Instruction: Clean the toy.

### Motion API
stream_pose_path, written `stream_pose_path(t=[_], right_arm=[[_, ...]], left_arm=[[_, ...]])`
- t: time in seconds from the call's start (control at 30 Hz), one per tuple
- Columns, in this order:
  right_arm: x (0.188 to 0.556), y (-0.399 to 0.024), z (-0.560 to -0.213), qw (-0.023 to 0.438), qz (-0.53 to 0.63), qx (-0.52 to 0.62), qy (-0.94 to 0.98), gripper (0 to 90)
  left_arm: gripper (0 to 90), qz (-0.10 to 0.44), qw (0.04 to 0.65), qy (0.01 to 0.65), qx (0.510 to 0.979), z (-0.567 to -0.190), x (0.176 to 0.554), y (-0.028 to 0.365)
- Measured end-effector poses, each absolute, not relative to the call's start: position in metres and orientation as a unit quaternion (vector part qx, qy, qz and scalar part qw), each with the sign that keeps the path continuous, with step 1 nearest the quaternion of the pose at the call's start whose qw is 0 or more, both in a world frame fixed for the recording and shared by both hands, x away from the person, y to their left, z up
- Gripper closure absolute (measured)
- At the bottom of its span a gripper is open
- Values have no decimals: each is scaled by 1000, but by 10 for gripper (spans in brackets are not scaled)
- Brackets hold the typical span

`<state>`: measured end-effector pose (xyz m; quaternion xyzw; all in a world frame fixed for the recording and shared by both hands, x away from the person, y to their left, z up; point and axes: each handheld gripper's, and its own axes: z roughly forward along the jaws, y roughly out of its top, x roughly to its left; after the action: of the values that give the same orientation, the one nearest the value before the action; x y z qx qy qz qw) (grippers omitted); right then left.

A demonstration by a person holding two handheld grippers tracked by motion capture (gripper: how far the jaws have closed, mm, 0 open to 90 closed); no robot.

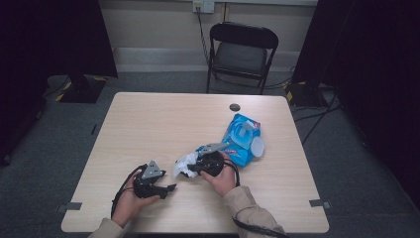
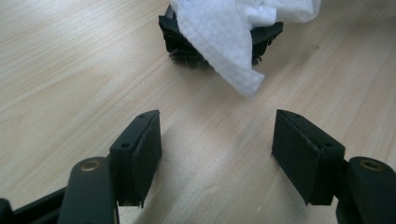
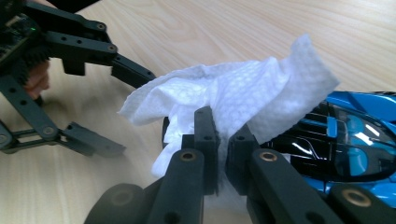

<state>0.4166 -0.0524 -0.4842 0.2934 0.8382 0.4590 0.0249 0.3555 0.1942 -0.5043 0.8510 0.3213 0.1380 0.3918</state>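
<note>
**White wipe pinched in right claw, left claw spread beside it**

Light wood-grain table (image 1: pixel 148 124), rectangular with rounded corners, standing on grey carpet. Beyond the far edge, a black folding chair (image 1: pixel 241 52) against a pale wall with a socket and a cable hanging down. Dark curtains at both sides of the room; cables across the floor at the right. Small dark round spot (image 1: pixel 235 107) near the table's far edge.

Far and left parts of the tabletop bare, giving broad open surface there. Blue wipe packet (image 1: pixel 242 139) right of centre, lying flat and clear of the right edge. Strips of tape on the floor near both near corners.

Right claw (image 1: pixel 190 170) near the table's middle, just beside the packet, its hand behind it with a beige sleeve entering from the bottom edge. Jaws pressed together on a crumpled white wipe (image 3: pixel 233 93), which bulges up and over the jaws; glossy blue packet (image 3: pixel 355 135) close behind in the right gripper view.

Left claw (image 1: pixel 171 188) low over the table near the front edge, held in the left hand, pointing right toward the wipe (image 2: pixel 224 42). Jaws spread with bare wood between them, though just been closing somewhat. Wipe's hanging corner ahead of the left claw (image 2: pixel 217 154), not touching it.
</note>
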Motion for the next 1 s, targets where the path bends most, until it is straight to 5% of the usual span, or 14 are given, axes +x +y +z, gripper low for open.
stream_pose_path(t=[0.07, 0.17, 0.73, 1.0], right_arm=[[415, -51, -485, 22, 460, 293, 838, 863], [414, -46, -484, 19, 457, 287, 841, 863], [408, -32, -484, 0, 457, 276, 846, 863], [410, -35, -486, -10, 466, 281, 839, 863]], left_arm=[[316, 138, 390, 325, 851, -504, 356, 194], [141, 140, 377, 338, 850, -505, 358, 191], [145, 149, 393, 328, 846, -504, 372, 163], [246, 149, 383, 345, 844, -505, 380, 158]])
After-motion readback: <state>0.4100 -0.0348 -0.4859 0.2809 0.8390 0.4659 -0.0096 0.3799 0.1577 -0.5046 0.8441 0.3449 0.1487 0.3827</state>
